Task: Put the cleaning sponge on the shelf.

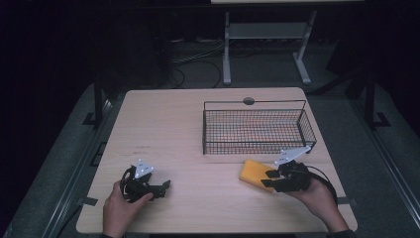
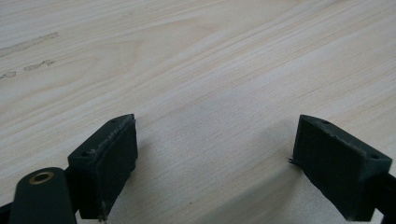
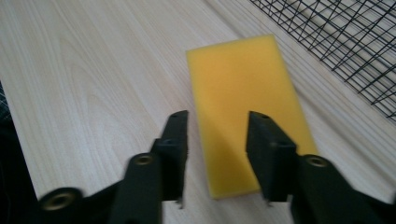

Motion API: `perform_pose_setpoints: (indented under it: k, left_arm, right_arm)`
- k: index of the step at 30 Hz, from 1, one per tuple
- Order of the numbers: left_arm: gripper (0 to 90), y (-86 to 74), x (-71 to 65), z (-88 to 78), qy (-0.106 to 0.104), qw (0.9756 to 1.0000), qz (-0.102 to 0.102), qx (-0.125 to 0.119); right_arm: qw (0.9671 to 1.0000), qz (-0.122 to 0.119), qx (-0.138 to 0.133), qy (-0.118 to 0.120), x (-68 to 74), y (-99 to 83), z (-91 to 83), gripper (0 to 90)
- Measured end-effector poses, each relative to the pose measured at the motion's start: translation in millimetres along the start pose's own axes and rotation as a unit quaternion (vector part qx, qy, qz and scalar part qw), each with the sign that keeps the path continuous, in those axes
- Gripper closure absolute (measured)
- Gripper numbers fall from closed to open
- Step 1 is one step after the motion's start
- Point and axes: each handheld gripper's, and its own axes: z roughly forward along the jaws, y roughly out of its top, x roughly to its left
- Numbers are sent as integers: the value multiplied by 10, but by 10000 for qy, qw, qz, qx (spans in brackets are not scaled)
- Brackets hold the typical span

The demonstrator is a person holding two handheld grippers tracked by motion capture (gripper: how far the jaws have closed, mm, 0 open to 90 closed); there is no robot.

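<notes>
The yellow sponge point(image 3: 247, 112) lies flat on the surface point(image 1: 188, 134) just near of the wire basket point(image 1: 257, 130), its long axis running straight ahead between the parted jaws of the right claw point(image 3: 217, 128), while the open left claw point(image 1: 166, 187) rests far off.

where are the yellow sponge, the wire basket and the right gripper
yellow sponge point(image 3: 243, 93), right gripper view, middle of its top face
wire basket point(image 1: 257, 132), high view, front mesh wall
right gripper point(image 3: 217, 133), right gripper view, between its fingertips

Matt yellow foam sponge point(image 3: 245, 107) on pale wood-grain table point(image 3: 93, 84).
</notes>
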Motion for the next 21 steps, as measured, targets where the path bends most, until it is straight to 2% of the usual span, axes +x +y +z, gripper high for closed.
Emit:
perform_pose_setpoints:
  k: [3,11,13,17,21]
  left_arm:
    - [130,0,0,0,1,10000,1,-1]
    - [130,0,0,0,-1,10000,-1,0]
    - [130,2,0,-3,-2,10000,0,20]
    - [130,1,0,-2,-1,10000,1,15]
    - [130,1,0,-2,-1,10000,0,15]
  right_arm:
    - [9998,-46,172,-59,-40,56,15,428]
    - [9987,-218,408,-227,-111,193,123,185]
    - [9981,-313,509,-162,-116,241,168,163]
    - [9956,-559,734,-181,-124,311,257,143]
    - [9914,-829,994,-175,-118,365,362,135]
